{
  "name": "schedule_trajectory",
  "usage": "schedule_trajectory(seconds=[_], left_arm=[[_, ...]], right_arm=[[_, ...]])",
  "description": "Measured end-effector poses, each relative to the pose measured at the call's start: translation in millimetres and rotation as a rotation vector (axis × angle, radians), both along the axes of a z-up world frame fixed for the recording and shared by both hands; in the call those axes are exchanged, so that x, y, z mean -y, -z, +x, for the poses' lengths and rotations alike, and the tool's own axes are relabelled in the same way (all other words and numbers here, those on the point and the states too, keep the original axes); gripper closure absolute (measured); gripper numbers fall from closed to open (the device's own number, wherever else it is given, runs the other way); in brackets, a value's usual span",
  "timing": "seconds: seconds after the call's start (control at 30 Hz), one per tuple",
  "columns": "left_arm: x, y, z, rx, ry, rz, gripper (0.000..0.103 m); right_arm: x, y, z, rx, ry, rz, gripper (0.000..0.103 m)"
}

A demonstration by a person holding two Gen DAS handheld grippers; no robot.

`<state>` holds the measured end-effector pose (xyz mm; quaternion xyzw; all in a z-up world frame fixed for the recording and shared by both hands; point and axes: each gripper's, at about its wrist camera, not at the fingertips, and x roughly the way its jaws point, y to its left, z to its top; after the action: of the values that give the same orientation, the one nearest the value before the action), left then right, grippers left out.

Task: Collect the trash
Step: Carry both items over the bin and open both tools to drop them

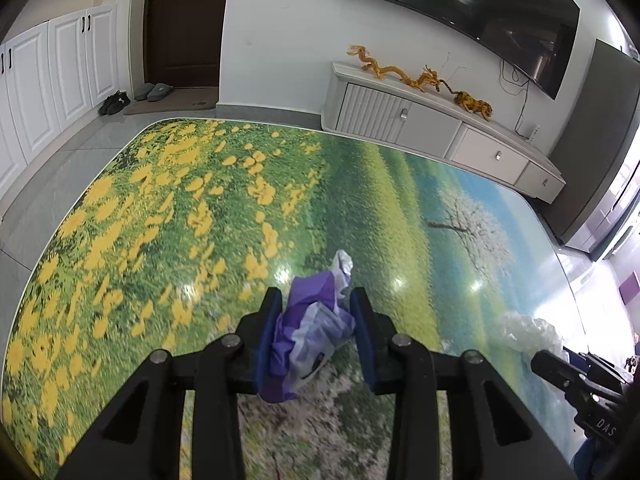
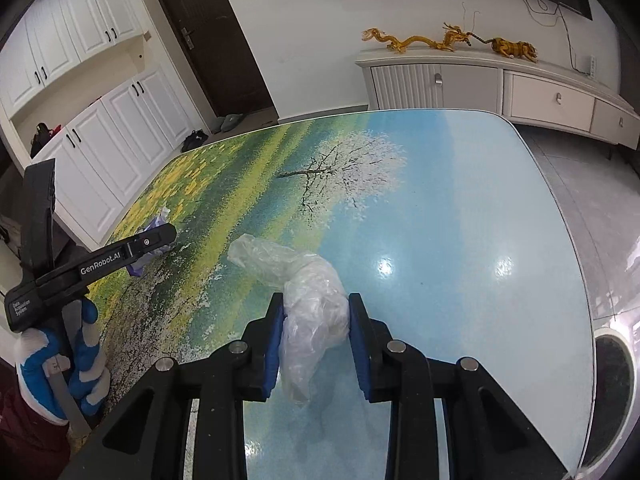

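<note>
My left gripper [image 1: 316, 300] is shut on a crumpled purple and white plastic bag [image 1: 312, 332], which hangs between its blue pads just above the table [image 1: 160, 208]. My right gripper [image 2: 316, 304] is shut on a crumpled clear plastic bag [image 2: 308, 300], whose tail trails left on the table top. In the right wrist view the left gripper [image 2: 160, 236] shows at far left with the purple bag [image 2: 154, 226] partly hidden behind it. In the left wrist view the clear bag [image 1: 528, 332] and the right gripper body [image 1: 576, 380] show at the right edge.
The table has a glossy printed top of yellow flowers, green field and blue sky [image 2: 440, 200]. A white TV cabinet [image 1: 420, 128] with golden dragon figures [image 1: 400, 72] stands beyond. White cupboards [image 1: 52, 92], a dark door and shoes [image 1: 116, 102] are left. A round bin rim [image 2: 612, 384] shows at right.
</note>
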<state>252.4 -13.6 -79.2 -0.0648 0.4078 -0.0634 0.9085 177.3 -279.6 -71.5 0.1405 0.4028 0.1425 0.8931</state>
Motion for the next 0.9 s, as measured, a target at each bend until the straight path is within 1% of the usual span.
schedule_trajectory(seconds=[0.43, 0.63, 0.9], left_arm=[[26, -3, -47, -0.005, 0.029, -0.005, 0.07], [51, -11, -64, 0.008, 0.065, -0.003, 0.07], [94, -30, -80, 0.039, 0.137, -0.003, 0.07]], right_arm=[[28, -4, -46, 0.01, 0.084, 0.096, 0.075], [42, -14, -67, 0.043, 0.118, 0.117, 0.075], [77, -24, -97, 0.083, 0.2, 0.142, 0.075]])
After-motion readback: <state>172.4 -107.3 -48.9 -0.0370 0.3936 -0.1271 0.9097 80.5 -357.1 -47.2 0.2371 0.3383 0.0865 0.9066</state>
